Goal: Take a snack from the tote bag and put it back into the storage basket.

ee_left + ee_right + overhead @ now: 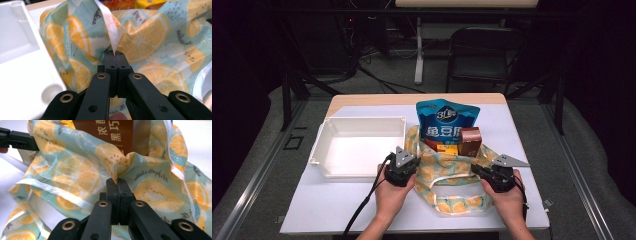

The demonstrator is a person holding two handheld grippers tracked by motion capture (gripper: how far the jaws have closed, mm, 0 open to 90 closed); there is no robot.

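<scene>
Surface (pixel 337 205): pale sheet over a wooden top; its near edge is cut off at the bottom of the high view.
White tray (pixel 357 145): shallow, rectangular, on the left half of the surface, just beside the bag; its rim crops out of the left claw's view.
Lemon-print bag (pixel 452 172): soft cloth, teal with orange citrus slices and white trim, lying crumpled at the middle right of the surface between the two hands; its inside is mostly hidden by folds.
Blue pouch (pixel 446 122): stands upright in the bag's far end, its lower part hidden by cloth.
Brown box (pixel 470 141): upright beside the pouch, with its base sunk in the bag; in the right claw's view its print is cut off at the top.
Orange packet (pixel 443 147): low between pouch and box, too covered to make out.
Left hand (pixel 392 192): comes in from the bottom edge, wrist cut off.
Right hand (pixel 507 195): likewise, angled inward.
Left claw (pixel 113 53): jaws together, clamped on the bag's white strap and rim.
Right claw (pixel 117 180): jaws together, pinching a fold of the bag below the box.
</scene>
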